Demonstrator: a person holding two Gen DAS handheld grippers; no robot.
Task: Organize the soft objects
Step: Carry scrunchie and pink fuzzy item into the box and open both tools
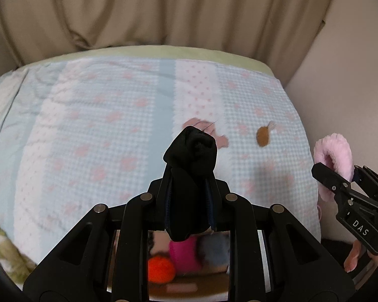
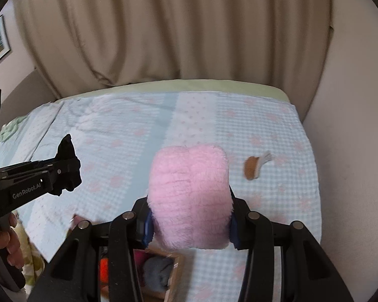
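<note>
The left gripper (image 1: pixel 190 176) is clamped tight on a black sock (image 1: pixel 191 156), which is bunched between its two fingers and sticks out past the tips, held up above the bed (image 1: pixel 100 125). From the right wrist camera the same sock (image 2: pixel 66 161) shows as a dark lump at the end of the left gripper (image 2: pixel 63 171), off to the left side, with a hand (image 2: pixel 5 241) wrapped round the handle below it.

The right gripper (image 2: pixel 190 224) is closed on a fluffy pink sock (image 2: pixel 189 196), a thick roll that fills the gap between the blue pads and bulges well above them. In the left wrist view the pink sock (image 1: pixel 334 156) appears at the right edge, curled into a ring in the right gripper (image 1: pixel 337 178), just off the side of the bed.

The bed is covered with a pale blue checked blanket (image 2: pixel 113 138) with pink flowers. A small brown thing with a white end (image 2: pixel 253 166) lies on it toward the right; it is too blurred to say what it is. A small pink piece of cloth (image 1: pixel 220 139) lies just beyond the black sock in the left view.

Low in both views is a box (image 2: pixel 175 271) holding soft things: an orange ball (image 1: pixel 161 269), a bright pink one (image 1: pixel 182 254) and a grey one (image 2: pixel 156 270). Beige curtains (image 2: pixel 163 25) hang behind the bed.
</note>
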